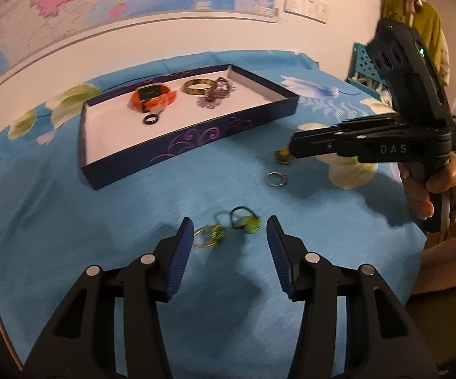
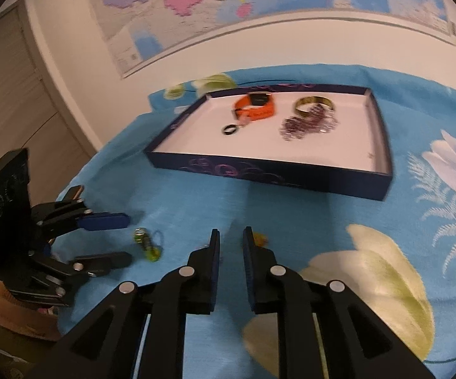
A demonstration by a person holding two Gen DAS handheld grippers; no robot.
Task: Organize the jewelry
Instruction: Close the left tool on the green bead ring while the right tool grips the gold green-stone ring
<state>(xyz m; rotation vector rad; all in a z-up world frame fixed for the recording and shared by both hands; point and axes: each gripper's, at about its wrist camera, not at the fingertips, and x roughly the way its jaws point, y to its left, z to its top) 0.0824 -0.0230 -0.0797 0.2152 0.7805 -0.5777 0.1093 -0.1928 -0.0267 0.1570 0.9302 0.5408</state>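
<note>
Jewelry lies partly in a dark blue tray (image 1: 196, 139): an orange watch (image 1: 153, 96), gold bangle (image 1: 197, 86), beaded bracelet (image 1: 216, 94) and black ring (image 1: 150, 119). Loose rings (image 1: 242, 222) sit on the blue floral tablecloth (image 1: 69, 221) between the wide-open left gripper (image 1: 229, 233) fingers. The right gripper (image 2: 231, 240) fingers are narrowly parted, holding nothing.

left claw (image 1: 229, 233): spread wide, empty; right claw (image 2: 231, 243): narrow gap, empty

One box (image 1: 193, 145) holding one orange watch (image 1: 153, 96), one gold bangle (image 1: 197, 86), one beaded bracelet (image 1: 216, 94), one black ring (image 1: 150, 119); four small jewelry pieces on the cloth: (image 1: 209, 237), (image 1: 246, 221), (image 1: 277, 179), (image 1: 282, 156)
</note>
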